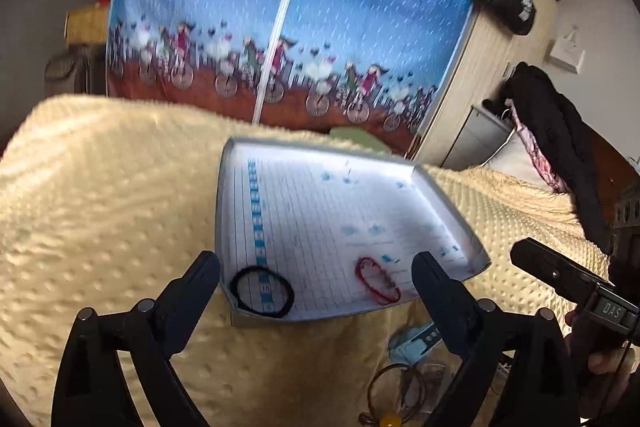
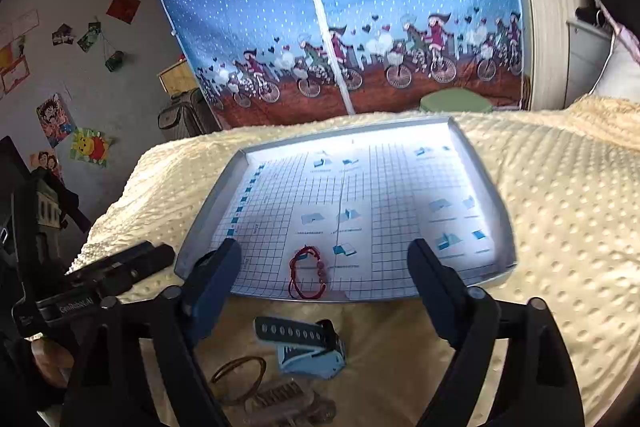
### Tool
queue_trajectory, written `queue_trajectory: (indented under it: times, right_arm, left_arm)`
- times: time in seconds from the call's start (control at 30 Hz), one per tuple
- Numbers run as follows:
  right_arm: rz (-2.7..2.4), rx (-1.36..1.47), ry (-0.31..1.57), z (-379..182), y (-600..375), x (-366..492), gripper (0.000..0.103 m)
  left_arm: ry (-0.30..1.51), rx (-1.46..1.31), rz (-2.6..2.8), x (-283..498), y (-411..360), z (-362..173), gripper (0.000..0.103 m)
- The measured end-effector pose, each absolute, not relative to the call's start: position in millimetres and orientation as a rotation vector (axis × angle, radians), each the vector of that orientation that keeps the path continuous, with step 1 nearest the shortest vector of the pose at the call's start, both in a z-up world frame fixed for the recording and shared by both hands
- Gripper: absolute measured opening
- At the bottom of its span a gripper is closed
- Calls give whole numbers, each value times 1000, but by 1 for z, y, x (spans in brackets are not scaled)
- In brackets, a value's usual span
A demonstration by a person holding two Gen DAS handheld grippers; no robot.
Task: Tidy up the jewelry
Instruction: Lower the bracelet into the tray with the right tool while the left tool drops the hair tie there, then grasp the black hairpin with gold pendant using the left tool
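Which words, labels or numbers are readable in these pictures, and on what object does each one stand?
"DAS": on the right gripper body, in the left wrist view.
"GenRobot.AI", faint, my best reading: on the left gripper body, in the right wrist view.
Print on the tray sheet: too small and blurred to read.
Wall posters: no readable text.

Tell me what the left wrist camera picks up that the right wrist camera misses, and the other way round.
Only the left wrist view shows the black hair tie lying in the tray. Only the right wrist view shows the whole blue watch on the blanket and the wall posters. Both show the red bracelet in the tray and both grippers open.
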State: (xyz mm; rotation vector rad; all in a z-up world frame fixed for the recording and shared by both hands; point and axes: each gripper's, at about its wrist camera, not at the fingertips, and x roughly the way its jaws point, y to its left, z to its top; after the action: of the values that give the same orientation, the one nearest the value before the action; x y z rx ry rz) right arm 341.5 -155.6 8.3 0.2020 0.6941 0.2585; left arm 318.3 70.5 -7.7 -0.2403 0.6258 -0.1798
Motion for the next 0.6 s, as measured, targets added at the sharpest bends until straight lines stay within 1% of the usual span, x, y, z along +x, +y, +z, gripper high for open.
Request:
queue_trajectory:
  times: [0.03, 0.07, 0.2, 0.33, 0.47, 0.6]
  right_arm:
    - [258, 200, 675, 13, -158, 334, 97]
    - [262, 200, 655, 18, -161, 326, 100]
    - [269, 183, 568, 39, -170, 291, 101]
    - [274, 171, 493, 54, -179, 254, 101]
    - [281, 164, 430, 63, -191, 209, 102]
    - [281, 143, 423, 63, -201, 172, 101]
  left_arm:
    - [598, -233, -181, 311, 69, -1, 100]
    - [573, -229, -183, 304, 68, 6, 101]
    - [472, -200, -190, 268, 61, 32, 103]
    - [423, -153, -161, 232, 51, 52, 103]
    - [398, -123, -163, 192, 42, 59, 103]
    - [379, -97, -163, 152, 35, 58, 103]
